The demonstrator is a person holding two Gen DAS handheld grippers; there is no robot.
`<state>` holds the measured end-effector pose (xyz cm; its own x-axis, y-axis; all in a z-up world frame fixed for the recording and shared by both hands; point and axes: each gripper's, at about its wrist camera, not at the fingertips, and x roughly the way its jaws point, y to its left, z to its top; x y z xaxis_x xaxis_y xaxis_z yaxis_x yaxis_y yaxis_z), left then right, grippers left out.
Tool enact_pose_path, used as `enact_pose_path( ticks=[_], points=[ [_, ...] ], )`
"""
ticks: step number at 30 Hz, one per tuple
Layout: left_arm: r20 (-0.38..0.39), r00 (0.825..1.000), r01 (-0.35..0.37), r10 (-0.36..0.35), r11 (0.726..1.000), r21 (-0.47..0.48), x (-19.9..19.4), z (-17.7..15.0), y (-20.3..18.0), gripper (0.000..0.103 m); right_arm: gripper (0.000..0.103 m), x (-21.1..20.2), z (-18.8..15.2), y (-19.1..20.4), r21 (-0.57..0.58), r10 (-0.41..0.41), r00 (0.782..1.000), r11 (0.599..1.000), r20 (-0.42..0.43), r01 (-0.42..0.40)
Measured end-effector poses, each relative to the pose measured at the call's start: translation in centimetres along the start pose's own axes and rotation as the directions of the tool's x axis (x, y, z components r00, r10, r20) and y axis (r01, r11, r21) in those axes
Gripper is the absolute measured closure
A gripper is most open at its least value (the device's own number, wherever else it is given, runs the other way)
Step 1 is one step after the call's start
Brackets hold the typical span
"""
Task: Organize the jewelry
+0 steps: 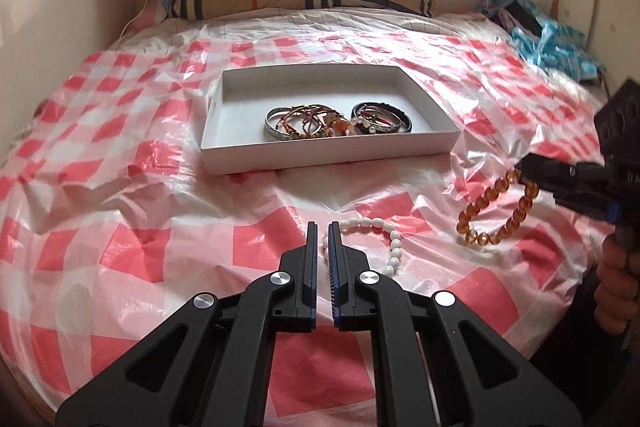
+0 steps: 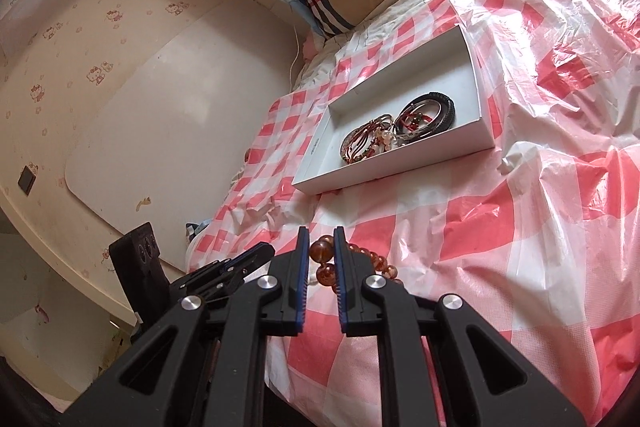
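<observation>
Gripping amber bead bracelet [image 1: 498,209] in right gripper [image 2: 322,233] jaws, dangling above bed [image 1: 140,187]. Pinching white bead bracelet [image 1: 384,239] in left gripper [image 1: 322,227] jaws. Handling limp, slippery strands: clamping across one bead, carrying toward white box [image 1: 216,115].

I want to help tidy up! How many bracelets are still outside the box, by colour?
Amber bracelet: 1
White bracelet: 1
Total: 2

No text can be read; small dark print on the white box's [image 2: 316,147] rim is too blurred.
</observation>
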<state>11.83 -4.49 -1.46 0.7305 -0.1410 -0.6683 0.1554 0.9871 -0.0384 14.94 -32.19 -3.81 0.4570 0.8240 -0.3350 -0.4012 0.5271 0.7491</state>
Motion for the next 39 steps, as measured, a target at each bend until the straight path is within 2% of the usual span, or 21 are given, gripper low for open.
enact_pose_path(
  ticks=[4, 7, 8, 9, 11, 14, 17, 20, 23, 26, 29, 31, 32, 33, 35, 39],
  points=[
    [-0.02, 1.0, 0.005, -0.004, 1.0, 0.006, 0.5, -0.1, -0.1, 0.094, 0.09, -0.1, 0.0, 0.0, 0.003, 0.008, 1.0, 1.0, 0.005, -0.008],
    [-0.034, 0.999, -0.006, 0.008, 0.999, 0.039, 0.9, -0.2, -0.9, 0.077, 0.09, -0.2, -0.1, 0.0, 0.004, 0.014, 1.0, 1.0, 0.008, -0.014],
    [-0.035, 0.999, -0.015, 0.017, 0.999, 0.05, 1.1, -0.2, -1.1, 0.064, 0.09, -0.3, -0.1, 0.0, 0.004, 0.016, 1.0, 1.0, 0.009, -0.016],
    [-0.036, 0.999, -0.022, 0.024, 0.998, 0.057, 1.3, -0.2, -1.3, 0.058, 0.09, -0.2, -0.1, 0.1, 0.004, 0.017, 1.0, 1.0, 0.008, -0.017],
    [-0.054, 0.998, -0.022, 0.026, 0.998, 0.065, 1.9, -0.2, -1.6, 0.057, 0.09, -0.2, -0.1, 0.1, 0.005, 0.02, 1.0, 1.0, 0.007, -0.02],
    [-0.121, 0.991, -0.04, 0.052, 0.994, 0.104, 3.6, -0.6, -2.3, 0.058, 0.09, -0.2, -0.1, 0.2, 0.007, 0.022, 1.0, 1.0, 0.006, -0.022],
    [-0.122, 0.99, -0.056, 0.074, 0.988, 0.144, 4.1, -0.8, -3.0, 0.059, 0.09, -0.2, -0.1, 0.2, 0.011, 0.024, 1.0, 1.0, 0.006, -0.024],
    [-0.082, 0.997, 0.008, -0.004, 0.999, 0.048, 3.1, 0.1, -1.7, 0.059, 0.09, -0.1, -0.1, 0.2, 0.015, 0.024, 1.0, 1.0, 0.007, -0.024],
    [-0.066, 0.998, 0.013, -0.014, 1.0, -0.018, 3.5, 1.3, -0.5, 0.058, 0.09, -0.2, -0.1, 0.1, 0.022, 0.027, 1.0, 0.999, 0.01, -0.027],
    [-0.091, 0.996, -0.014, 0.017, 1.0, 0.025, 5.4, 2.1, -0.9, 0.058, 0.09, -0.2, -0.1, 0.0, 0.025, 0.027, 1.0, 0.999, 0.01, -0.027],
    [-0.155, 0.986, -0.042, 0.059, 0.993, 0.109, 8.1, 2.0, -2.0, 0.058, 0.09, -0.2, -0.1, -0.1, 0.028, 0.03, 1.0, 0.999, 0.009, -0.03],
    [-0.168, 0.982, -0.06, 0.091, 0.981, 0.183, 9.0, 1.6, -3.0, 0.074, 0.09, -0.2, -0.1, -0.1, 0.03, 0.031, 0.999, 0.999, 0.01, -0.031],
    [-0.175, 0.98, -0.054, 0.09, 0.978, 0.203, 9.0, 1.5, -3.4, 0.09, 0.09, -0.2, -0.1, -0.1, 0.032, 0.033, 0.999, 0.999, 0.011, -0.033],
    [-0.17, 0.98, -0.059, 0.099, 0.972, 0.226, 8.8, 1.4, -3.7, 0.094, 0.09, -0.1, -0.1, -0.1, 0.034, 0.033, 0.999, 0.999, 0.011, -0.034],
    [-0.169, 0.98, -0.066, 0.109, 0.969, 0.239, 8.5, 1.2, -3.8, 0.096, 0.09, -0.1, 0.0, -0.2, 0.038, 0.034, 0.999, 0.999, 0.013, -0.035],
    [-0.162, 0.985, -0.04, 0.067, 0.985, 0.167, 6.4, 1.0, -2.8, 0.096, 0.09, -0.3, 0.1, -0.2, 0.042, 0.055, 0.998, 0.998, 0.03, -0.056]
  ],
)
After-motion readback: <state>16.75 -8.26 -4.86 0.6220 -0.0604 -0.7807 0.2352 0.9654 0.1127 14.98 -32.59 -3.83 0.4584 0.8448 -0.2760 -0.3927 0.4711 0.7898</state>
